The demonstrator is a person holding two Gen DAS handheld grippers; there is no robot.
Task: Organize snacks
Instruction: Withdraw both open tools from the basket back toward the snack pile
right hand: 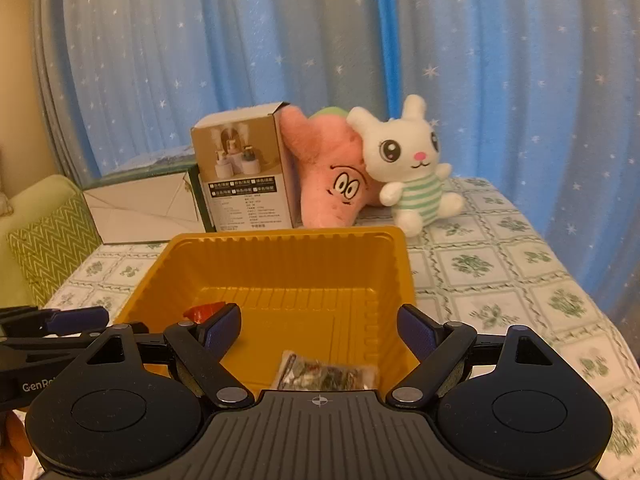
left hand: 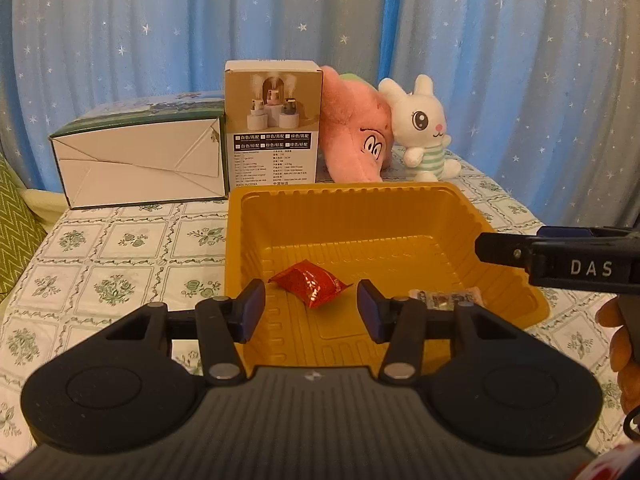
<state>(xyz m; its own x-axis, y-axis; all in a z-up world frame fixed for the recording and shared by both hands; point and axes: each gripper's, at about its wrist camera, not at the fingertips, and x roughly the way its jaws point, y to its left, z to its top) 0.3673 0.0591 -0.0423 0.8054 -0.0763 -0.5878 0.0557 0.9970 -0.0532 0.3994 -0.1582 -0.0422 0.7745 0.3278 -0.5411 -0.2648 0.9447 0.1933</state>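
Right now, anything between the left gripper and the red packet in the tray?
Nothing visible. The left gripper is open with the red packet lying free in the yellow tray just beyond its fingertips. The right gripper is off to the side.

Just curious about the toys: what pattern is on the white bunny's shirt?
Green and white stripes on the bunny, clearest in the right wrist view.
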